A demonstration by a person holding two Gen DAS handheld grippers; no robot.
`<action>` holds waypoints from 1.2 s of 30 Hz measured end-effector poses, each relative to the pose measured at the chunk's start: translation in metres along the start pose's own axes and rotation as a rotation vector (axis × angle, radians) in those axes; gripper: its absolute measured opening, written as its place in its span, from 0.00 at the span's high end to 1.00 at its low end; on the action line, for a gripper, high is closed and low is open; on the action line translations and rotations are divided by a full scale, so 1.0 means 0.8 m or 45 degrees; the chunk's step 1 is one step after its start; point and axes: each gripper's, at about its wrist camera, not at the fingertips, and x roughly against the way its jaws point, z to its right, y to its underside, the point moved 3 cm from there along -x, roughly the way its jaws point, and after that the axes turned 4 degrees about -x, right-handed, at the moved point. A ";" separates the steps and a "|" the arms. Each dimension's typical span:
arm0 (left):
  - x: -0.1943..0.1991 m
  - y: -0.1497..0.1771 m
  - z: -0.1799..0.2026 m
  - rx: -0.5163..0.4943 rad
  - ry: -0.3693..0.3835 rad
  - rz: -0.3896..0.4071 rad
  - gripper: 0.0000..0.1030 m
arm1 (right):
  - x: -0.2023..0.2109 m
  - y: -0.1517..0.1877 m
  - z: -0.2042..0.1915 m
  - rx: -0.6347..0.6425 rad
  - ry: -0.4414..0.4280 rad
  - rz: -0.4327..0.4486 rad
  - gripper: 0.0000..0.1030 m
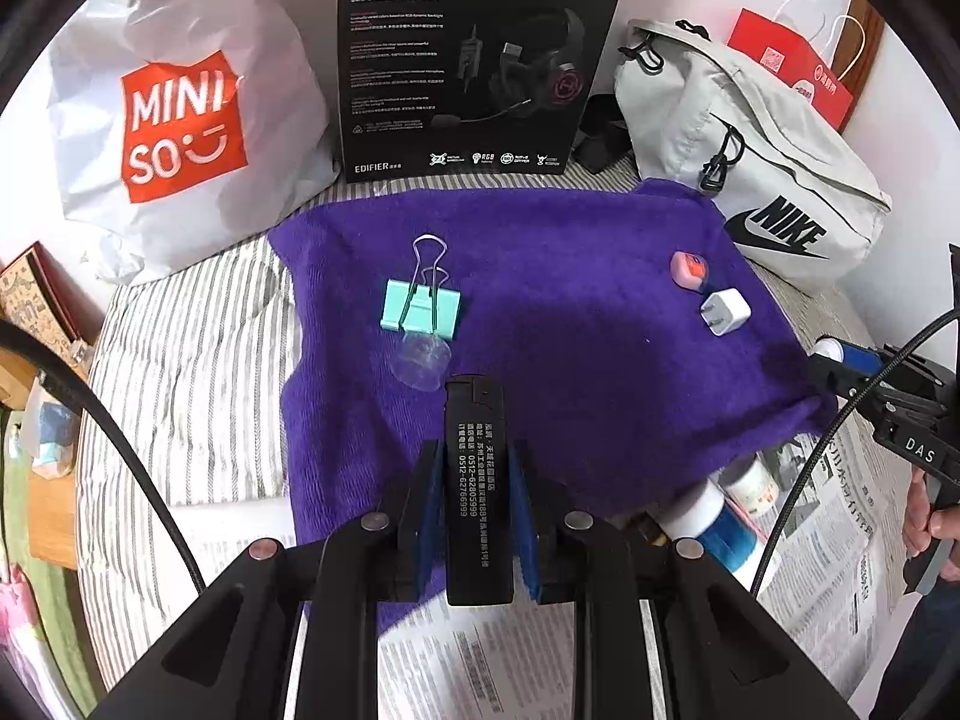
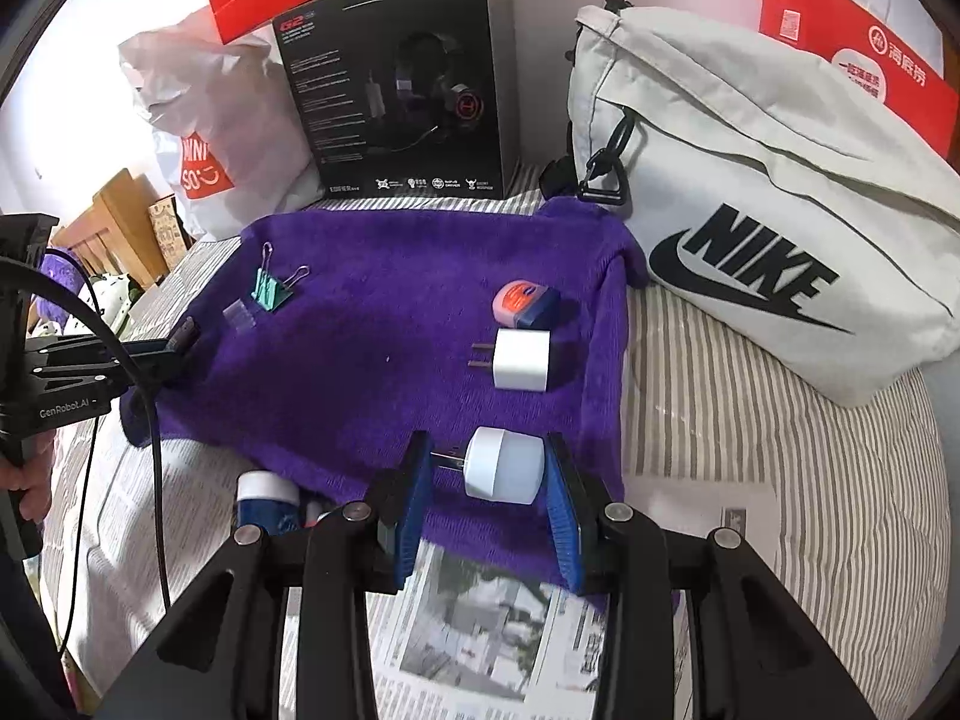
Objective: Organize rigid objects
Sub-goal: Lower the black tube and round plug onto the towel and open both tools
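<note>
Left gripper is clamped on a black lighter, low centre of its frame, over the purple towel. Right gripper pinches a round white plug at the towel's near edge. Already laid out: mint binder clip and a clear piece left, pink-and-blue item and square charger right. Bottles wait on the newspaper, so I'd call it roughly halfway.
</note>
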 end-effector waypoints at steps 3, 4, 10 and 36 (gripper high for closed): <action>-0.008 -0.010 -0.001 -0.007 0.001 -0.008 0.80 | -0.009 -0.007 0.001 0.001 0.004 -0.008 0.65; -0.011 -0.012 -0.002 -0.009 0.003 -0.012 0.80 | -0.012 -0.009 0.001 0.002 0.007 -0.012 0.65; -0.029 -0.022 -0.002 -0.024 0.020 -0.036 0.80 | -0.032 -0.013 0.003 -0.005 0.010 -0.047 0.65; -0.070 -0.009 -0.025 -0.022 -0.011 -0.108 0.79 | -0.087 -0.018 0.004 0.025 0.036 -0.131 0.65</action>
